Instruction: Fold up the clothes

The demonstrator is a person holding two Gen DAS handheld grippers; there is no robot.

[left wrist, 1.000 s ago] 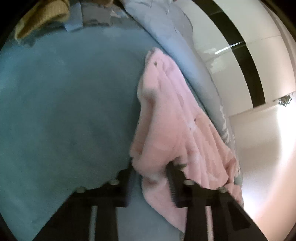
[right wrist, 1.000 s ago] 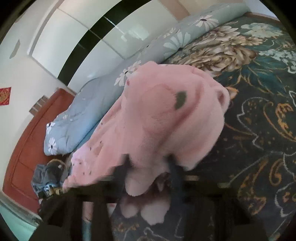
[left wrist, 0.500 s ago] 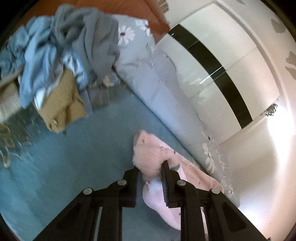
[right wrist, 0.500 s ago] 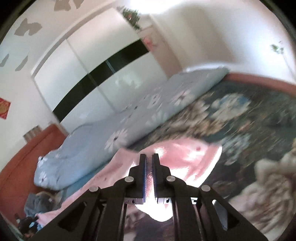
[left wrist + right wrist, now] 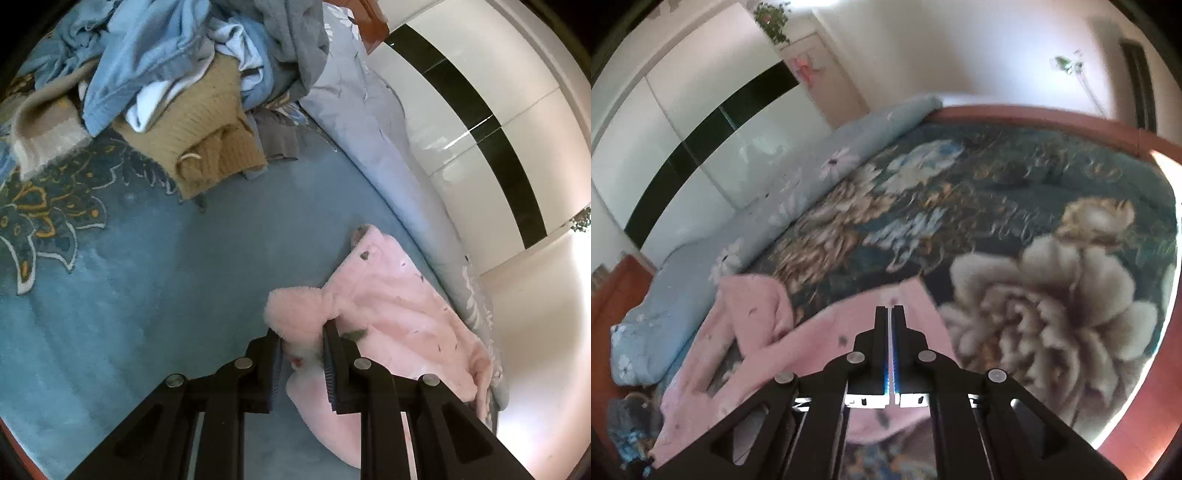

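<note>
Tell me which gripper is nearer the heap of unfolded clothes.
Left. The left gripper faces the clothes heap across open bedspread; the right gripper sees it only at its far left edge.

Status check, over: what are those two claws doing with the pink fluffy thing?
Left hand-held gripper shut on pink fleece garment. Right hand-held gripper shut, apparently empty, above it. Clothes pile well clear.

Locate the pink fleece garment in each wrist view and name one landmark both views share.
Left wrist: pink fleece garment lies lower right, a bunched fold between the left tongs.
Right wrist: it spreads across the lower left, running under the right tongs.
Shared landmark: the pale blue floral quilt beside it.
</note>
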